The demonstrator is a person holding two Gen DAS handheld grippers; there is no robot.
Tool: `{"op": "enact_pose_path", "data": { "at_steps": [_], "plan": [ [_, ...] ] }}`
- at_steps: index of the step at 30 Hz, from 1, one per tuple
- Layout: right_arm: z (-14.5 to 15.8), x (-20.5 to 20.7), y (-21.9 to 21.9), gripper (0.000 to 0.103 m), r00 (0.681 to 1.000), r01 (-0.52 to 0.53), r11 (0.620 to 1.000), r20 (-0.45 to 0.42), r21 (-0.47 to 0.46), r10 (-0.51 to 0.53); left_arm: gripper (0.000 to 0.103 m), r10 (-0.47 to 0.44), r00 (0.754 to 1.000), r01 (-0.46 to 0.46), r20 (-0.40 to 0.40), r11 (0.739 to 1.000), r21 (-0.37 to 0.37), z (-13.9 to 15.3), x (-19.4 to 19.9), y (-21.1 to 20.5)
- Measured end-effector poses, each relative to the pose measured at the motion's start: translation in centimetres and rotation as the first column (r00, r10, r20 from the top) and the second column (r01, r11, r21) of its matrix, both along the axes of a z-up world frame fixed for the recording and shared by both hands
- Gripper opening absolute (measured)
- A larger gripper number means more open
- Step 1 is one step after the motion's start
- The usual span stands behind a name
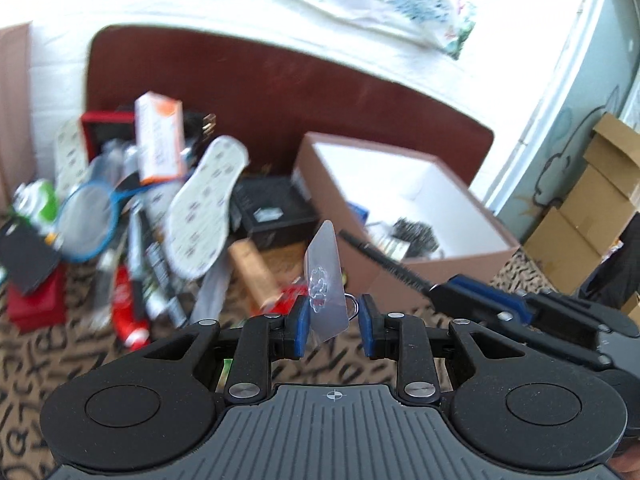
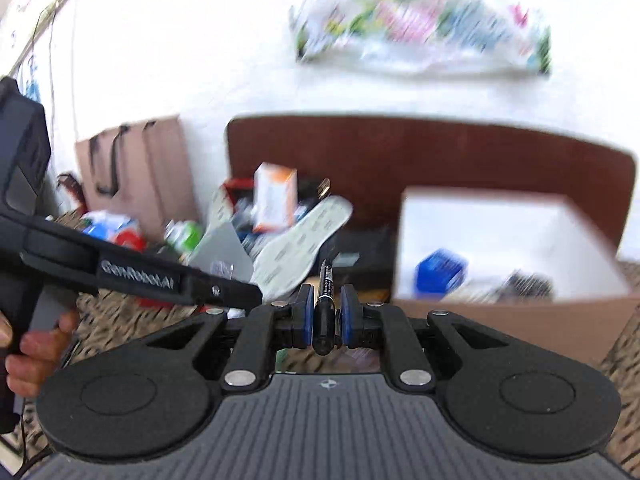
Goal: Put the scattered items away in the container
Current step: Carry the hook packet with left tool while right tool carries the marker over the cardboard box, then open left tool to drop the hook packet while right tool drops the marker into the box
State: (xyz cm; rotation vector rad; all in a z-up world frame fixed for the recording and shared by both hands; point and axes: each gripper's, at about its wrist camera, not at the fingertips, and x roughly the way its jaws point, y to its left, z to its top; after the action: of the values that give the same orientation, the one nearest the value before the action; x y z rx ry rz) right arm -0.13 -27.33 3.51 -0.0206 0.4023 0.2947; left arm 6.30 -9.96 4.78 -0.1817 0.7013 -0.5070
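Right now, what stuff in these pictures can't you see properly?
- Box: in the left wrist view its near wall hides part of the bottom; in the right wrist view the things inside are blurred.
- Pile of clutter: items overlap, and blur makes the labels unreadable in both views.
- Clear hook in the left hand-held gripper: whether the right pad touches it is unclear.
- Marker in the right hand-held gripper: print too small.

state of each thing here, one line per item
left claw: holding a clear hook, upright
right claw: shut on a black pen, tip pointing away
box: open, partly filled
blue carton: inside the box
insole: on the pile, outside the box
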Motion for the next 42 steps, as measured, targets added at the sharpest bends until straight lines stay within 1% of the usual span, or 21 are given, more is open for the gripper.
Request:
{"op": "enact_pose_path", "data": {
  "at_steps": [5,8,11,13,16,20,25,29,30,31,32,33,34,35,36,37,38,39,40,41,42],
  "plan": [
    [1.9,1.5,-3.0,0.016,0.994,0.082,0.996,0.073,-0.025,-0.08,0.024,-0.057,0.998,0.057,0.015,0.998,-0.021,1.3,3.0,-4.0],
    [2.1,3.0,-5.2,0.016,0.987,0.142,0.989,0.081,-0.037,-0.138,0.025,-0.098,0.995,0.099,0.022,0.995,-0.023,1.6,4.8,-6.8],
    [1.4,5.0,-7.7,0.016,0.977,0.203,0.978,0.073,-0.047,-0.199,0.025,-0.141,0.99,0.141,0.02,0.99,-0.014,1.4,6.7,-10.0],
    [0.9,6.4,-9.2,0.016,0.97,0.238,0.97,0.062,-0.05,-0.234,0.025,-0.168,0.986,0.168,0.013,0.986,-0.008,1.0,8.3,-12.1],
    [0.2,8.6,-11.7,0.016,0.959,0.283,0.957,0.049,-0.066,-0.281,0.025,-0.206,0.978,0.206,-0.026,0.978,-0.027,-0.1,10.9,-15.0],
    [-0.8,11.1,-14.6,0.016,0.942,0.336,0.938,0.031,-0.091,-0.334,0.025,-0.226,0.972,0.225,-0.064,0.974,-0.02,-2.0,14.4,-18.3],
    [-2.5,14.5,-17.6,0.016,0.928,0.37,0.923,-0.015,-0.107,-0.373,0.025,-0.242,0.965,0.244,-0.099,0.97,0.007,-4.0,18.1,-21.7],
    [-3.6,17.5,-18.6,0.016,0.926,0.365,0.922,-0.052,-0.132,-0.374,0.027,-0.238,0.965,0.242,-0.112,0.97,0.025,-5.1,20.2,-23.2],
    [-3.8,18.2,-18.6,0.016,0.926,0.364,0.921,-0.055,-0.141,-0.374,0.031,-0.239,0.965,0.243,-0.11,0.969,0.032,-5.2,20.7,-23.6],
    [-4.0,18.9,-18.6,0.016,0.927,0.358,0.921,-0.059,-0.151,-0.37,0.046,-0.238,0.965,0.244,-0.107,0.969,0.038,-5.4,21.0,-23.9],
    [-4.2,19.4,-18.6,0.016,0.927,0.356,0.921,-0.061,-0.158,-0.369,0.047,-0.23,0.968,0.235,-0.101,0.971,0.045,-5.4,21.4,-24.1],
    [-4.3,19.9,-18.5,0.017,0.927,0.355,0.92,-0.062,-0.166,-0.369,0.054,-0.214,0.973,0.219,-0.089,0.974,0.052,-5.5,21.6,-24.2],
    [-4.4,20.2,-18.5,0.017,0.927,0.354,0.918,-0.066,-0.177,-0.37,0.073,-0.2,0.977,0.205,-0.079,0.977,0.057,-5.5,21.9,-24.2],
    [-4.5,20.5,-18.5,0.024,0.927,0.35,0.918,-0.074,-0.187,-0.369,0.082,-0.18,0.981,0.184,-0.071,0.981,0.055,-5.4,22.1,-24.1],
    [-4.6,20.7,-18.5,0.04,0.926,0.348,0.917,-0.081,-0.193,-0.368,0.091,-0.158,0.985,0.162,-0.062,0.986,0.05,-5.3,22.1,-23.8],
    [-4.6,20.5,-18.4,0.05,0.925,0.354,0.915,-0.07,-0.194,-0.372,0.092,-0.147,0.988,0.149,-0.05,0.988,0.041,-5.1,22.1,-23.5],
    [-4.6,20.2,-18.3,0.063,0.926,0.358,0.913,-0.052,-0.196,-0.374,0.092,-0.151,0.988,0.152,-0.042,0.988,0.029,-4.9,22.0,-23.1],
    [-4.5,19.8,-18.2,0.067,0.927,0.358,0.912,-0.038,-0.201,-0.372,0.094,-0.159,0.986,0.16,-0.041,0.987,0.021,-4.9,21.9,-22.8],
    [-4.4,19.5,-18.0,0.069,0.928,0.358,0.912,-0.032,-0.2,-0.371,0.1,-0.162,0.986,0.163,-0.045,0.987,0.015,-4.8,21.8,-22.6],
    [-4.2,19.2,-18.0,0.078,0.929,0.357,0.914,-0.029,-0.192,-0.369,0.103,-0.16,0.986,0.161,-0.05,0.987,0.009,-4.7,21.7,-22.2],
    [-4.1,18.9,-18.0,0.088,0.929,0.358,0.916,-0.028,-0.182,-0.369,0.103,-0.157,0.986,0.157,-0.052,0.988,0.007,-4.7,21.5,-22.0]
  ]
}}
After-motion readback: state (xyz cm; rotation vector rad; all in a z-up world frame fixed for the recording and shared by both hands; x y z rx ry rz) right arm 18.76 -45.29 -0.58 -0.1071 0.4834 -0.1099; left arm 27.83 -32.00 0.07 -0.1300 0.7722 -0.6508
